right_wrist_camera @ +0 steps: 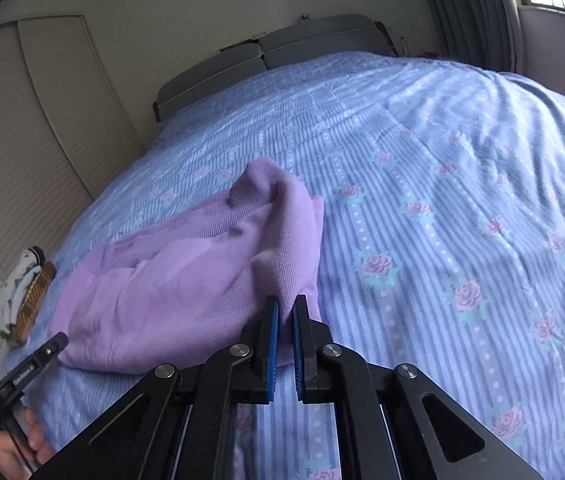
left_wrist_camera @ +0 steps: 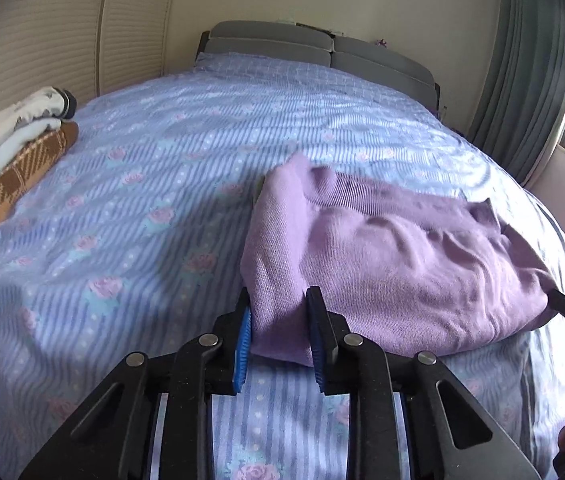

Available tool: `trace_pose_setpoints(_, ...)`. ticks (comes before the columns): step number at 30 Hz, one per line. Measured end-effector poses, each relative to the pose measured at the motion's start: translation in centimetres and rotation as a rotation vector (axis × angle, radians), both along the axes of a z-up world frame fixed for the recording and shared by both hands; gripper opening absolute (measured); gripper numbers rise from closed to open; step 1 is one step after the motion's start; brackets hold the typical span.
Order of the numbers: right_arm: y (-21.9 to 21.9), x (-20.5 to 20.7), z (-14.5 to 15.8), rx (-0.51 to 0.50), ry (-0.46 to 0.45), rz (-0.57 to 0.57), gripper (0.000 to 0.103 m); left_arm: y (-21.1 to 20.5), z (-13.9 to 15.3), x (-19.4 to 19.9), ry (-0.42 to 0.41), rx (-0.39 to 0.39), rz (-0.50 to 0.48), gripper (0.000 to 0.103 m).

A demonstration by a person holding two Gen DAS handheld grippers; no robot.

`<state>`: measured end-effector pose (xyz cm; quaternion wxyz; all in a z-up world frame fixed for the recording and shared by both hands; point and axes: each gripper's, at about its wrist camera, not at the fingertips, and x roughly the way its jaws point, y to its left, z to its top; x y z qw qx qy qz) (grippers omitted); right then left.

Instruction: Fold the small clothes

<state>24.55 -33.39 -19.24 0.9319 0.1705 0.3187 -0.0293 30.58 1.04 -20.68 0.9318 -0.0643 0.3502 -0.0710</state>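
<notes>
On the near half of the bed, a folded lilac sweatshirt (left_wrist_camera: 394,256) lies on the blue striped, rose-printed bedspread (left_wrist_camera: 154,184). I read it as a bulky bundle, ribbed band showing along its far edge, surface rumpled.

Left gripper (left_wrist_camera: 280,320): jaws apart, straddling the sweatshirt's near left corner. Blue pads (left_wrist_camera: 244,344) sit either side of the fabric; the cloth fills the gap, but I can't confirm real pressure, so I log it as open around the corner.

Right gripper (right_wrist_camera: 286,320): jaws drawn close together, a pinch of the sweatshirt's near right corner caught between the blue pads (right_wrist_camera: 273,356). Fabric rises in a taut ridge from the pinch up toward the far corner. I log it as clamped on the cloth.

Each wrist view catches the other tool at its edge: the right gripper's black finger tip touches the bundle's right end in the left view; the left tool and the hand (right_wrist_camera: 22,448) holding it show at lower left in the right view.

Far left edge of the bed: a stack of folded clothes (left_wrist_camera: 6,168), white printed piece on top of a brown-and-white patterned one, well apart from the sweatshirt.

Behind: grey headboard (left_wrist_camera: 314,48), louvred wardrobe doors (left_wrist_camera: 42,40), grey-green curtain (left_wrist_camera: 526,80) beside a bright window.
</notes>
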Motion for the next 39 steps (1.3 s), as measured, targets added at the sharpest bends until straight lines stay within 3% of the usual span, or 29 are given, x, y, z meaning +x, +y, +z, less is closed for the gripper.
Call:
trace_pose_setpoints(3, 0.4, -0.1, 1.4, -0.06, -0.009, -0.019, 0.005, -0.3, 0.7, 0.3, 0.006, 0.042, 0.001, 0.021)
trace_pose_setpoints(7, -0.2, 0.8, -1.1, -0.033, 0.105, -0.022, 0.005, 0.1, -1.1, 0.9, 0.061, 0.054, 0.003, 0.021)
trace_pose_setpoints(9, -0.1, 0.5, -1.7, -0.037, 0.115, -0.012, 0.005, -0.3, -1.0, 0.5, 0.045, 0.085, -0.005, 0.021)
trace_pose_setpoints(12, -0.3, 0.3, -1.1, -0.036, 0.107, -0.029, 0.011, -0.3, -0.4, 0.4, 0.052, 0.071, 0.006, 0.022)
trace_pose_setpoints(13, -0.4, 0.2, -0.7, -0.037, 0.104, -0.04, 0.018, -0.4, 0.0, 0.2, 0.052, 0.072, 0.011, 0.024)
trace_pose_setpoints(14, -0.5, -0.1, -0.1, -0.054, 0.095, -0.065, 0.03, -0.4, 0.5, 0.0, 0.04, 0.079, 0.015, 0.03)
trace_pose_setpoints(15, -0.5, -0.5, 0.6, -0.074, 0.071, -0.083, 0.035, -0.6, 1.0, -0.3, 0.023, 0.087, 0.016, 0.039)
trace_pose_setpoints(18, 0.6, -1.0, 3.0, -0.127, -0.026, -0.056, 0.036, -1.5, 3.1, -1.0, -0.059, 0.106, 0.008, 0.061)
trace_pose_setpoints(19, 1.2, -0.6, 3.5, -0.142, -0.046, -0.033, 0.038, -2.1, 3.7, -0.9, -0.081, 0.107, -0.002, 0.064)
trace_pose_setpoints(21, 2.7, 0.8, 4.2, -0.182, -0.059, 0.007, 0.052, -3.5, 4.3, 0.0, -0.103, 0.107, -0.044, 0.067)
trace_pose_setpoints(23, 3.9, 2.4, 4.2, -0.21, -0.058, 0.041, 0.057, -4.9, 3.9, 1.5, -0.084, 0.112, -0.089, 0.067)
trace_pose_setpoints(27, 5.2, 6.1, 2.6, -0.26, 0.02, 0.054, 0.057, -6.4, 1.8, 4.5, -0.008, 0.131, -0.113, 0.067)
trace_pose_setpoints(32, 4.7, 7.9, -0.6, -0.303, 0.13, 0.028, 0.057, -4.6, -0.9, 6.4, 0.058, 0.108, -0.079, 0.074)
trace_pose_setpoints(36, 5.5, 7.6, -2.2, -0.399, 0.132, 0.047, 0.058, -4.3, -1.6, 6.5, 0.059, 0.117, -0.087, 0.074)
trace_pose_setpoints(39, 5.1, 7.3, -1.1, -0.352, 0.125, 0.032, 0.058, -4.6, -0.4, 5.8, 0.057, 0.116, -0.074, 0.074)
